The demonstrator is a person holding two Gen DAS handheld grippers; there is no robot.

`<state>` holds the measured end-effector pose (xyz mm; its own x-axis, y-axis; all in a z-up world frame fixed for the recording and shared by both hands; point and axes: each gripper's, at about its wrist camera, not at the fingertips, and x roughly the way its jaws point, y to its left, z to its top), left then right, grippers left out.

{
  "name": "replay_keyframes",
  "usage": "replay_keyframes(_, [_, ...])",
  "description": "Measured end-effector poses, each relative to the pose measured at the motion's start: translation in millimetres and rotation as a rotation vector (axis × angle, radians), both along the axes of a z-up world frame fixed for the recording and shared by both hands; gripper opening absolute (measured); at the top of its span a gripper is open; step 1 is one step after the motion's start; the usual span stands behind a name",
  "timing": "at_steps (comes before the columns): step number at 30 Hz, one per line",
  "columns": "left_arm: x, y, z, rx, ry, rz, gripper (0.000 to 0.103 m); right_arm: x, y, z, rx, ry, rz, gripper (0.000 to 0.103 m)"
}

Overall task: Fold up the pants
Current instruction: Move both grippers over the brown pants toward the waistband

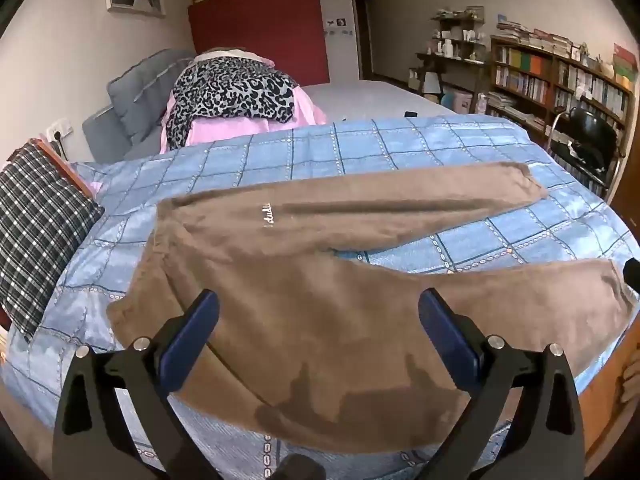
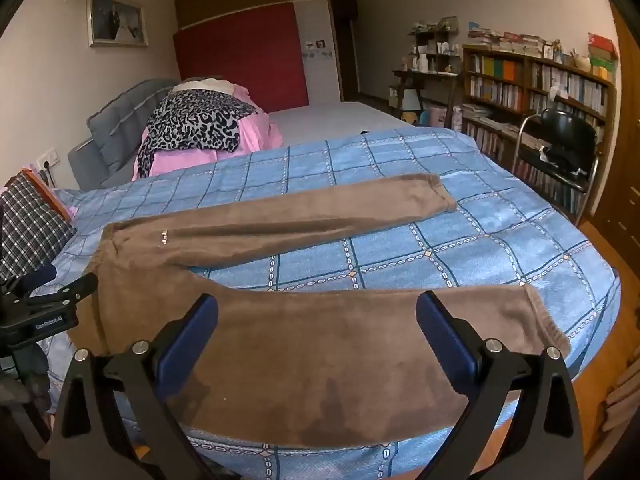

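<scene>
Brown fleece pants (image 1: 304,272) lie spread flat on a blue checked bedspread (image 1: 280,156), waist to the left, both legs running right and splayed apart. My left gripper (image 1: 318,320) is open and empty above the near leg by the seat. My right gripper (image 2: 316,320) is open and empty above the near leg (image 2: 320,340), further toward the cuff (image 2: 548,320). The left gripper also shows at the left edge of the right wrist view (image 2: 44,300). A small white logo (image 1: 265,220) sits on the far leg.
A pile of leopard-print and pink cloth (image 1: 232,96) lies at the far side of the bed by grey cushions (image 1: 140,92). A plaid pillow (image 1: 36,236) is at the left. A black chair (image 2: 560,148) and bookshelves (image 2: 540,84) stand to the right.
</scene>
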<state>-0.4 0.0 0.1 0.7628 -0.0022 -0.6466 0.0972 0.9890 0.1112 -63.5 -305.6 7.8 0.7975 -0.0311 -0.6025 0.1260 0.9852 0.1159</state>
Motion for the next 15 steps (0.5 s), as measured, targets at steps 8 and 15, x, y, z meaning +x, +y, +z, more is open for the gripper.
replay_keyframes(8, [1.8,-0.3,-9.1,0.001,0.018,0.005,0.101,-1.8,1.9,1.2,-0.005,-0.008,-0.008,0.098])
replay_keyframes(15, [-1.3,3.9,-16.4,-0.004,0.023,0.019,0.101,3.1,1.9,-7.1,0.015,0.001,-0.019,0.098])
